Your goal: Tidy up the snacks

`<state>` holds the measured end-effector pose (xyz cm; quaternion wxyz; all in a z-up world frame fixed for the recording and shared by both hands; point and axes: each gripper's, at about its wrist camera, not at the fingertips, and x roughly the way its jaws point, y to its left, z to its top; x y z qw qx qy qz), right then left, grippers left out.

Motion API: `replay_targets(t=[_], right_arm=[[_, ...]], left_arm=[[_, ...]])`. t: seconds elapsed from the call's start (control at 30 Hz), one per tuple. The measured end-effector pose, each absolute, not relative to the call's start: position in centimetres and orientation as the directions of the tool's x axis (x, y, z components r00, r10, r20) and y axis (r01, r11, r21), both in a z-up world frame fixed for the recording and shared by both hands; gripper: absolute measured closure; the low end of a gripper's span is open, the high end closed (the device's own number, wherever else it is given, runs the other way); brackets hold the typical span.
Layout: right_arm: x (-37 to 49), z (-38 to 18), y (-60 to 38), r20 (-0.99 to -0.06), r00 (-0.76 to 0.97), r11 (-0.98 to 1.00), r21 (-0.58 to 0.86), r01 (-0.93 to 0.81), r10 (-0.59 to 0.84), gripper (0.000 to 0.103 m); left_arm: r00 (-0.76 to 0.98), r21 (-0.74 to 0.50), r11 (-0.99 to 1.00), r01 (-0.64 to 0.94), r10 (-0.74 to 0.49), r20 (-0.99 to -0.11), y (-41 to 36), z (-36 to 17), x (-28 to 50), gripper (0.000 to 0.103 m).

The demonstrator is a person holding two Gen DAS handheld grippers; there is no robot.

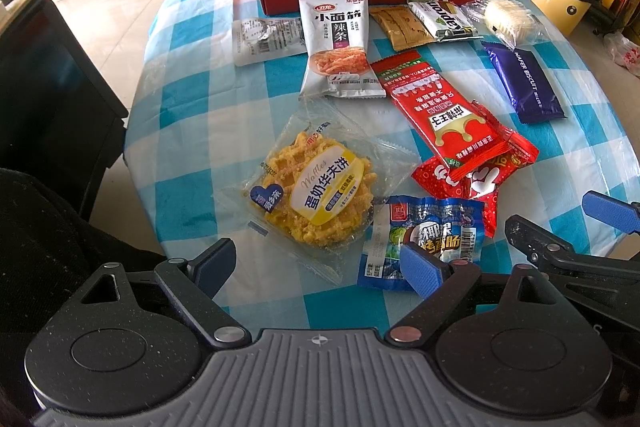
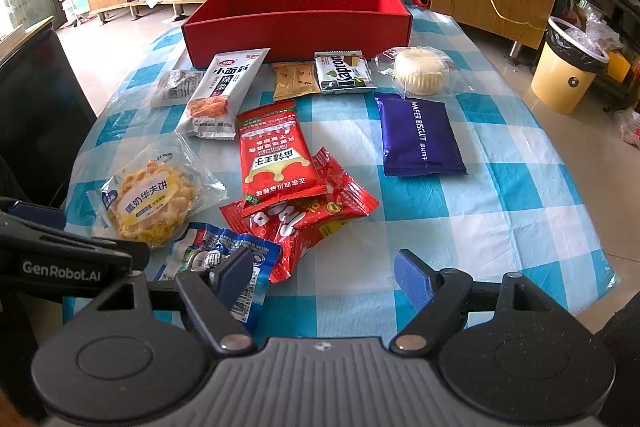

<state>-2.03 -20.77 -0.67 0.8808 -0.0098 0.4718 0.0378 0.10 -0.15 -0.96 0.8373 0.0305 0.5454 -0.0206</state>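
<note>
Jaws of both grippers apart and empty, snacks [image 1: 316, 191] scattered, red box [image 2: 298, 21] at far table edge.

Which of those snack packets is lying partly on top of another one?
The long red packet: its near end rests on the crumpled red packet; the rest lie flat on the cloth.

Red box [image 2: 296, 35] open-topped, upright at far end of counter. Just before it, row of flat packets: clear wrapper [image 2: 176, 87], white spicy-strip pouch [image 2: 220, 95], tan packet [image 2: 294, 79], Kapron wafer [image 2: 344, 73], round pale cake in clear wrap [image 2: 420, 71]. Blue wafer biscuit pack [image 2: 420, 137] lies flat, apart at right. Red packet [image 2: 276, 157] overlaps crumpled red wrapper [image 2: 312, 223] mid-counter. Waffle in clear bag [image 1: 316, 195] at near left. Blue sausage pack [image 1: 420, 239] nearest, beside red wrapper.
</note>
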Motion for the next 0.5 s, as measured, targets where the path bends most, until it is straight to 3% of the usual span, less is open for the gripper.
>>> replay_targets(t=[0.5], right_arm=[[-2.12, -0.96, -20.61, -0.836, 0.545, 0.997, 0.015, -0.079, 0.055, 0.028]], left_arm=[[0.398, 0.030, 0.997, 0.070, 0.000, -0.917, -0.17, -1.11, 0.02, 0.012]])
